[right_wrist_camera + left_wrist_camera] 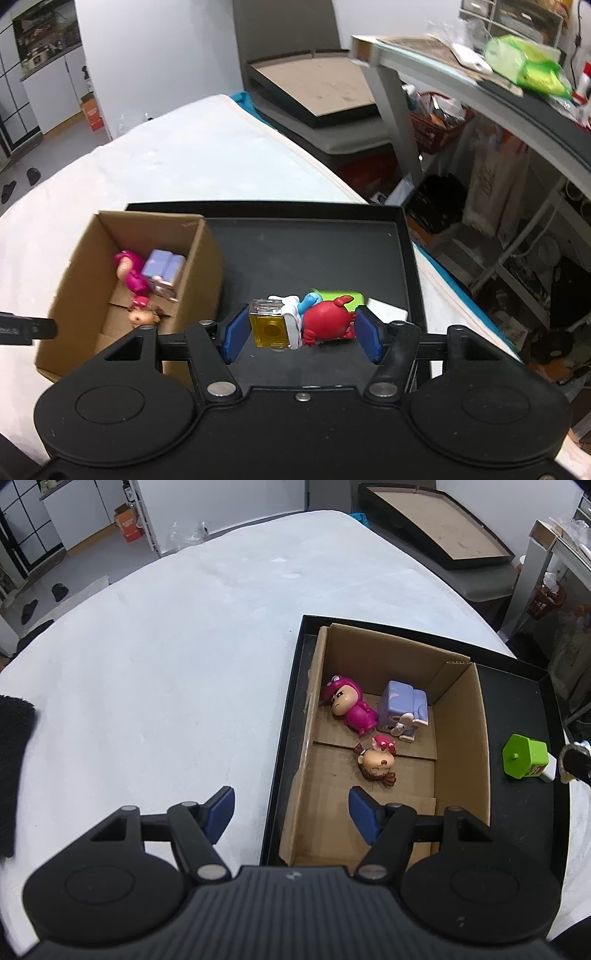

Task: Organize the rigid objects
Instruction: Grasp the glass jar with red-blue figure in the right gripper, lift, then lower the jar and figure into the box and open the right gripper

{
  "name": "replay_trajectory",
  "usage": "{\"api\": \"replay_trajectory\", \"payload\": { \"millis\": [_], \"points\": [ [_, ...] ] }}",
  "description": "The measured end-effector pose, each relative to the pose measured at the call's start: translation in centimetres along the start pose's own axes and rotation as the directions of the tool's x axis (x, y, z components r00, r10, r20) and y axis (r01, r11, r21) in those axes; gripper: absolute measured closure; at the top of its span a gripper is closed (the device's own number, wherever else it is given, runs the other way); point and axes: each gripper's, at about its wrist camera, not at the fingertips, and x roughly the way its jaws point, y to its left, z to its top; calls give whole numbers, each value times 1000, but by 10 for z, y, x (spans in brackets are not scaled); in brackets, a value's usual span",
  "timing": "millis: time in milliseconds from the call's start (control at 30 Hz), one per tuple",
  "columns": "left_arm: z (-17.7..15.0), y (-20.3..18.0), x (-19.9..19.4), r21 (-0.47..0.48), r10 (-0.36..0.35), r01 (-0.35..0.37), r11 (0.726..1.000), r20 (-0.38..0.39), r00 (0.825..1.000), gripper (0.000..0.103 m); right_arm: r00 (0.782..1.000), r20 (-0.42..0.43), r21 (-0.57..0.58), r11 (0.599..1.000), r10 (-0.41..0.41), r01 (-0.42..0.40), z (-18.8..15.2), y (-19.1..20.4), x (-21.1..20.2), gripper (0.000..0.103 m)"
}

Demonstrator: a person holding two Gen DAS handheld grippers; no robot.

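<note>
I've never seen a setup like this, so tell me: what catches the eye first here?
The open cardboard box standing in a black tray, with three small toys lying on its floor: a pink figure, a purple block and a brown-haired doll. Beside the box, the right gripper has its blue jaws around a red and blue figure on a yellow cube.

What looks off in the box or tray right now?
All three figures in the cardboard box lie toppled: the pink figure, the purple block toy, the brown-haired figure. On the black tray, the green toy also lies on its side. No damage visible.
</note>
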Motion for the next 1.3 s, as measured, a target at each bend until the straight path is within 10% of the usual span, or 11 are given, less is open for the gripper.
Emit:
{"api": "replay_trajectory", "payload": {
  "millis": [333, 700, 1300],
  "points": [
    [6, 14, 17, -38, -89, 89, 995, -10, 996, 46, 1000, 4, -38, 999, 25, -25, 19, 33, -4, 44],
    [3, 31, 44, -109, -195, 189, 976, -44, 980, 89, 999, 0, -133, 990, 53, -52, 32, 80, 0, 44],
    [5, 43, 50, -125, -261, 253, 959, -54, 964, 89, 999, -20, -361, 932, -39, 29, 30, 149, 36, 43]
  ]
}}
